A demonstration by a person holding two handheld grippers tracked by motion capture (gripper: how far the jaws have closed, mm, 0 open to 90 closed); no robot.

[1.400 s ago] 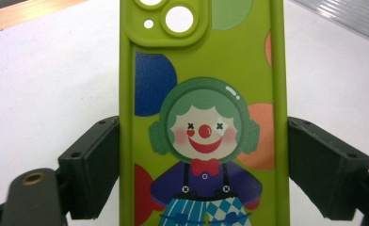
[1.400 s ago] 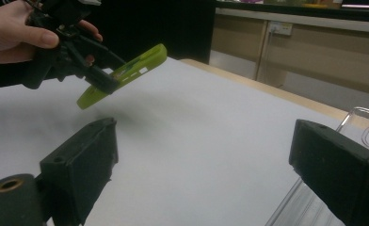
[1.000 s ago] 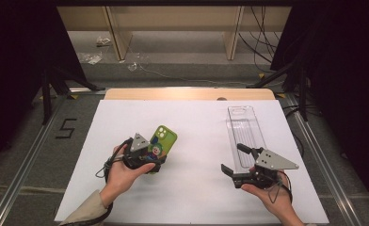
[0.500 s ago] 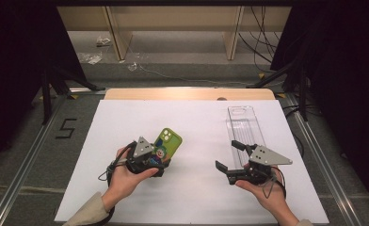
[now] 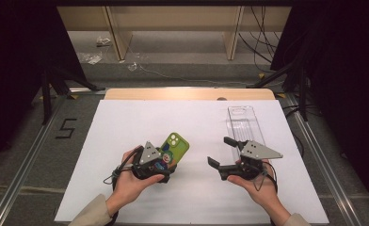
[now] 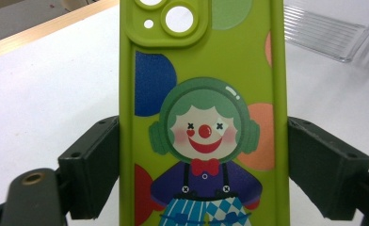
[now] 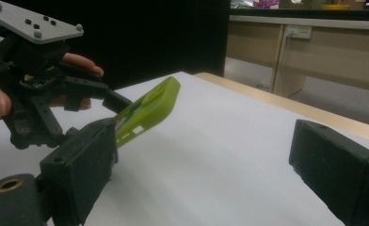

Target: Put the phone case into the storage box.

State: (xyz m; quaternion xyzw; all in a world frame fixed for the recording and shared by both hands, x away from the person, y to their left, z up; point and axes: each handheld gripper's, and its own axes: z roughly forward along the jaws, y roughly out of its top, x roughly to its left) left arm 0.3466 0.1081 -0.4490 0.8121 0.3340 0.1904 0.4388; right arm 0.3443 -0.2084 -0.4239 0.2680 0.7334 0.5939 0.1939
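Phone case [image 6: 201, 117] sits pinched by its long edges in left gripper [image 5: 166, 162], tilted up off white mat [image 5: 126, 122]. Right gripper [image 5: 222, 153] spread, empty, facing it. Keep case level w/ steady squeeze; bring right in slow.

The high view looked forward and down from above the person's side of the white table [image 5: 126, 122], taking in both hands from well back. The left gripper view sat very close behind the left gripper [image 6: 204, 155], facing straight along its jaws onto the back of the green phone case [image 6: 201, 94] clamped between them. The right gripper view looked low across the sheet between the spread jaws of the right gripper [image 7: 211, 155], sharing that phone case [image 7: 147, 110] and the left gripper [image 7: 46, 89] beyond its left jaw.
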